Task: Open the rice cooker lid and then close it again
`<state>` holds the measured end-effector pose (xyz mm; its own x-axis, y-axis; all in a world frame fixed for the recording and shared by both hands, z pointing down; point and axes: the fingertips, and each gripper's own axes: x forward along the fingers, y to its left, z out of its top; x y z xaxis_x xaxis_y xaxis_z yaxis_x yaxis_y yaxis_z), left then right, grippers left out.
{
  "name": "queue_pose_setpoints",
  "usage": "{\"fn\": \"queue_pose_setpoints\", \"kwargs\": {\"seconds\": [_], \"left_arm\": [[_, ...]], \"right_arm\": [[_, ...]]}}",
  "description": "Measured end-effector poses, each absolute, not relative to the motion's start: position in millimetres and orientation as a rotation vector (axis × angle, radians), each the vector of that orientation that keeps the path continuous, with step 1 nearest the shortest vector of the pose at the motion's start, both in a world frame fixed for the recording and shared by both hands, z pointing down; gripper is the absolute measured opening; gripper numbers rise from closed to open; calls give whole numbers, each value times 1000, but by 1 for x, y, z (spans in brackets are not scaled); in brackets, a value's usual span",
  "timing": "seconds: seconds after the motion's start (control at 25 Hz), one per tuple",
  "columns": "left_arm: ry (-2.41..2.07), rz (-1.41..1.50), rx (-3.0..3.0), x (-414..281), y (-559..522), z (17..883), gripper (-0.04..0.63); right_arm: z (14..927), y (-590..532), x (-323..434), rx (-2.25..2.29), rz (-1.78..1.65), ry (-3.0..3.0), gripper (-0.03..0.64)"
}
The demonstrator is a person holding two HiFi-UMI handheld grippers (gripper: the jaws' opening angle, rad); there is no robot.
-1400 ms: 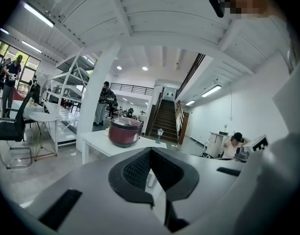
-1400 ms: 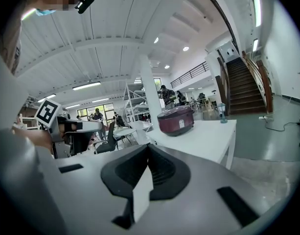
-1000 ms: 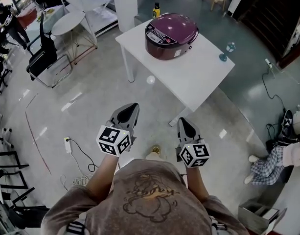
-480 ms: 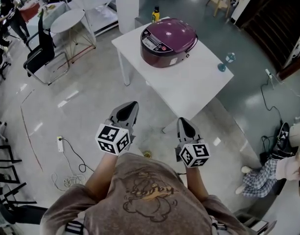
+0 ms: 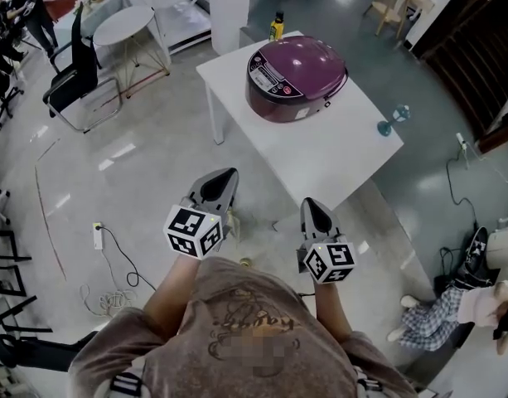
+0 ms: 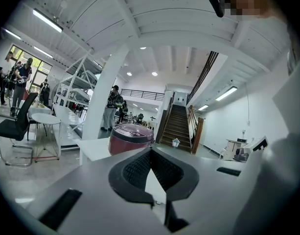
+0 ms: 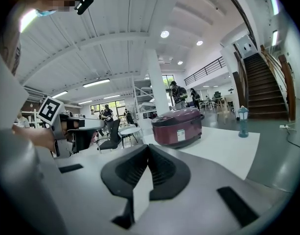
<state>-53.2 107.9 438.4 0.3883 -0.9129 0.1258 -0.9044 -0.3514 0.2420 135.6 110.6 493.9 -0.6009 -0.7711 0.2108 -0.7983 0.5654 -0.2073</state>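
Our left tongs (image 5: 223, 178) and right tongs (image 5: 312, 207) are pinched together and empty. Far ahead, the rice cooker (image 5: 295, 77), lid down, sits on the counter (image 5: 328, 156).

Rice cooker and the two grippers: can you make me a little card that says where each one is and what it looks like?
table: white, bare in front
rice cooker: purple, lid shut, sits on the table
small blue-green object: stands near the table's right edge
left gripper: jaws together, empty, over the floor, short of the table
right gripper: jaws together, empty, also short of the table
touching the cooker: neither gripper
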Motion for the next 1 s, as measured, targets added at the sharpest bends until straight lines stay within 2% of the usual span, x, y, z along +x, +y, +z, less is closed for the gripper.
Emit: {"fn": "queue_pose_setpoints", "kwargs": {"seconds": [1.0], "left_arm": [[-1476,-48,2417,-82,-92,430,20]], "right_arm": [[484,-70,105,1470,455,-2627,3]]}}
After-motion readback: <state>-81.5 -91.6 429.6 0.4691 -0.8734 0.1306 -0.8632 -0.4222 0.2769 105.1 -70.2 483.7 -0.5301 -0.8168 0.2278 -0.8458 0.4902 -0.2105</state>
